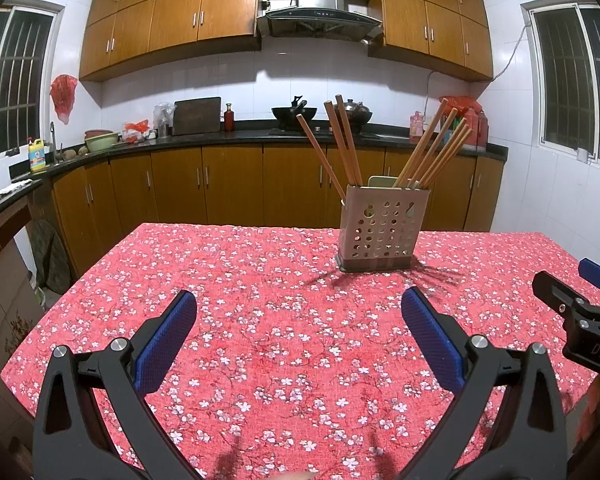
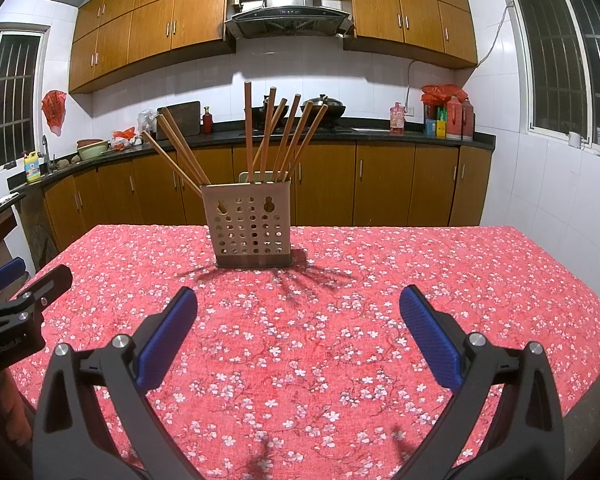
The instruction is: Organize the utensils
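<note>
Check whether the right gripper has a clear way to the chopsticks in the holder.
Probably yes: the right gripper is open, holds nothing, and only bare tablecloth lies before the holder; chopsticks stick out above.

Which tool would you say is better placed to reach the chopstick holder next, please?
Probably the right tool: the chopstick holder sits almost straight ahead between its open fingers. From the left tool, also open and empty, the holder lies off to the right.

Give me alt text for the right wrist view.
A perforated utensil holder full of wooden chopsticks stands on a red floral tablecloth, beyond the open, empty right gripper. The left gripper shows at the left edge; kitchen cabinets fill the background.
</note>
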Available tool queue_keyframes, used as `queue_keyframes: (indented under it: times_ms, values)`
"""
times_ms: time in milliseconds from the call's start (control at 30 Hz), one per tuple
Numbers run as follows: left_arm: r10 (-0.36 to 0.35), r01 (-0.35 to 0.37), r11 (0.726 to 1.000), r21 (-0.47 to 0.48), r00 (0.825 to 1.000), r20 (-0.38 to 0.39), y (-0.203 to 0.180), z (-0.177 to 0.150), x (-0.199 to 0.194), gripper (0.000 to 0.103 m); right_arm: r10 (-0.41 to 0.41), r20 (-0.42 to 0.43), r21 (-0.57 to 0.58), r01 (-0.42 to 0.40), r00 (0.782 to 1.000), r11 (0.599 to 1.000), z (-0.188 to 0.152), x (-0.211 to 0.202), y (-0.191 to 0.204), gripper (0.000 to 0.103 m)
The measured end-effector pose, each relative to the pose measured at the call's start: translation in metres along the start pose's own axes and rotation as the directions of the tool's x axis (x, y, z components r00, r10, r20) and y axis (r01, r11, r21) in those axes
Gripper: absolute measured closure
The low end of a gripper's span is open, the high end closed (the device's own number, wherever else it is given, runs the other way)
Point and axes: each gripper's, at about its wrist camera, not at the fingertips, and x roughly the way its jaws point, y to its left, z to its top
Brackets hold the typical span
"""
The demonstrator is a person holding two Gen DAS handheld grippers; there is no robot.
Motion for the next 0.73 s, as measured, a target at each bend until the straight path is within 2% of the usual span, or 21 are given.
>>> queue_keyframes:
  times_ms: [733]
  values:
    - [-0.006,0.006,1.000,-0.004,1.000,-0.007,0.0058,0.0031,-0.0008,0.002,0.000,-0.001,0.002,0.000,1.000,1.000,0.0014,0.0001,-0.0016,0.004]
